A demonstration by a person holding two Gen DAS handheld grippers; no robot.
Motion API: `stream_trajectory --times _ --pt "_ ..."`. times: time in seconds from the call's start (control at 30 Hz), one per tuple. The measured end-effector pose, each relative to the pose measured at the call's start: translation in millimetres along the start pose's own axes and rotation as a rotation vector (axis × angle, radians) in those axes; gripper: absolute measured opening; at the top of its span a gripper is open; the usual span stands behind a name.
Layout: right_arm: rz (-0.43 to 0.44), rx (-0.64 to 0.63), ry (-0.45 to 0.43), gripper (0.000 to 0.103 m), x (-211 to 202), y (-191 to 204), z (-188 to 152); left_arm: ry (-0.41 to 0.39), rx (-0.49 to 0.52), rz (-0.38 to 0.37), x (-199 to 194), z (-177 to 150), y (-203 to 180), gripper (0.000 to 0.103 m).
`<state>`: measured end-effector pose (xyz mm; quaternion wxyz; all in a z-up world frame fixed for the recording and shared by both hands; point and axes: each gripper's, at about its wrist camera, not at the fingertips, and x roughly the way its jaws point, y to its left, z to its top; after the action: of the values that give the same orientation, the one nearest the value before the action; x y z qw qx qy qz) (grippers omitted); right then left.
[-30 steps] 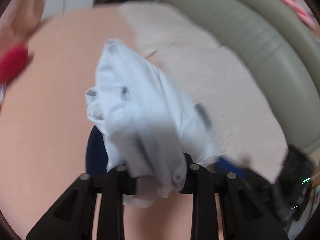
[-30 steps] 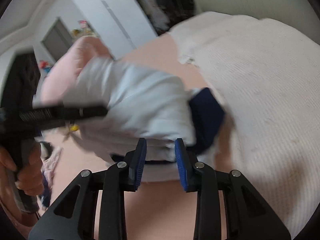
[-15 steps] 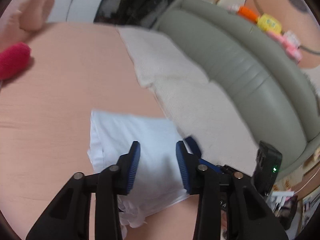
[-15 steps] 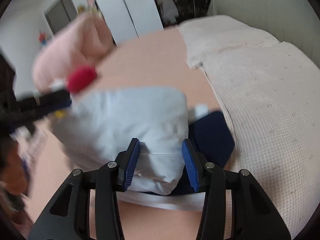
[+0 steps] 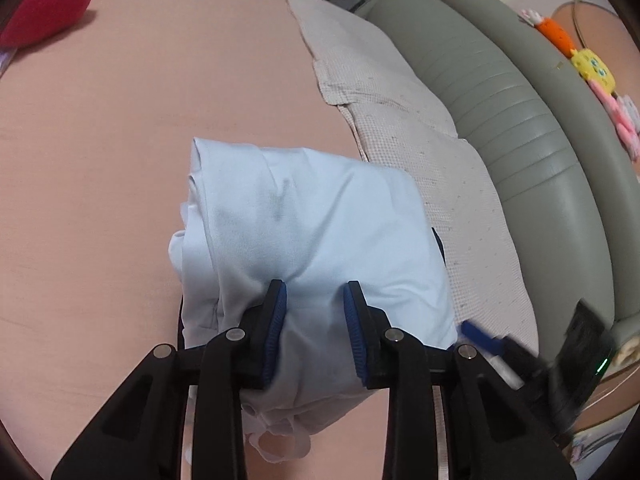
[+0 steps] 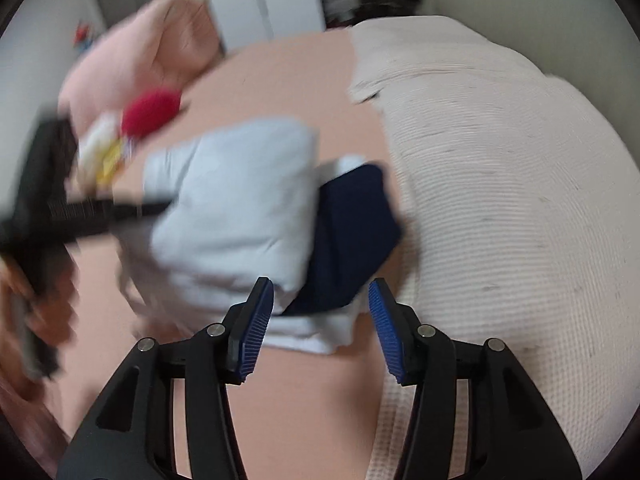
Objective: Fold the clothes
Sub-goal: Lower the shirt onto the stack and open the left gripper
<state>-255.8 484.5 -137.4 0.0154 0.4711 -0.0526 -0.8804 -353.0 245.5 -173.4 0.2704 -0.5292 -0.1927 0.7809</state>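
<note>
The pale blue shirt lies folded into a compact bundle on the pink bed, resting on a navy garment that shows along its right edge, beside the white blanket. Your left tool has its blue pads spread, pressing into the near edge of the shirt, gripping nothing; that probably pins the fold flat so it does not spring open. Your right tool hangs just off the stack, fingers wide apart and empty, likely clear so it does not drag the cloth. Keep the left one low and steady: the loose hem beneath it could unfold.
</note>
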Motion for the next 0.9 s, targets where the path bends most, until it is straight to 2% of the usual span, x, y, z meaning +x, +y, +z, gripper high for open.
stream_trajectory --times 0.1,0.23,0.3,0.33,0.4,0.47,0.57,0.6,0.67,0.73,0.77,0.83,0.9 --pt "-0.082 0.007 0.024 0.051 20.2 9.7 0.6 0.004 0.012 0.012 10.1 5.3 -6.4 0.031" --pt "-0.101 0.1 0.072 0.054 19.3 -7.7 -0.9 0.013 0.048 0.006 16.5 6.6 -11.7 0.033" --pt "-0.121 0.081 0.096 0.054 10.4 -12.9 -3.9 0.017 0.052 -0.008 18.2 7.8 -9.3 0.034" --pt "-0.13 0.07 0.073 0.054 0.9 -13.8 -1.9 0.019 0.055 -0.015 19.0 8.4 -8.2 0.034" --pt "-0.087 0.077 -0.055 0.054 -21.0 -13.6 7.6 0.024 0.059 -0.028 20.6 9.6 -5.8 0.034" --pt "0.051 0.135 -0.212 0.055 -34.9 -10.5 19.5 0.025 0.066 -0.04 20.4 9.3 -3.4 0.034" --pt "0.051 0.161 -0.235 0.056 -8.3 -0.5 28.1 -0.013 0.073 -0.05 16.7 7.0 -3.0 0.036" --pt "0.045 0.168 -0.227 0.055 2.3 2.2 29.4 -0.014 0.057 -0.049 18.3 7.4 1.2 0.036" --pt "0.0 0.167 -0.111 0.057 32.7 1.9 21.5 -0.017 0.026 -0.047 21.4 8.3 9.7 0.036" --pt "-0.004 0.217 -0.1 0.063 34.7 -8.8 17.9 -0.021 -0.005 -0.045 24.6 9.1 18.1 0.038" --pt "0.0 0.231 -0.106 0.063 29.7 -13.4 18.6 -0.022 -0.021 -0.044 26.1 9.6 22.3 0.048" --pt "0.008 0.254 -0.128 0.065 24.9 -22.2 18.2 -0.025 -0.052 -0.042 29.2 10.4 30.8 0.06" --pt "0.042 0.266 -0.08 0.071 35.4 -27.3 17.1 -0.028 -0.083 -0.04 32.4 11.3 39.2 0.058"
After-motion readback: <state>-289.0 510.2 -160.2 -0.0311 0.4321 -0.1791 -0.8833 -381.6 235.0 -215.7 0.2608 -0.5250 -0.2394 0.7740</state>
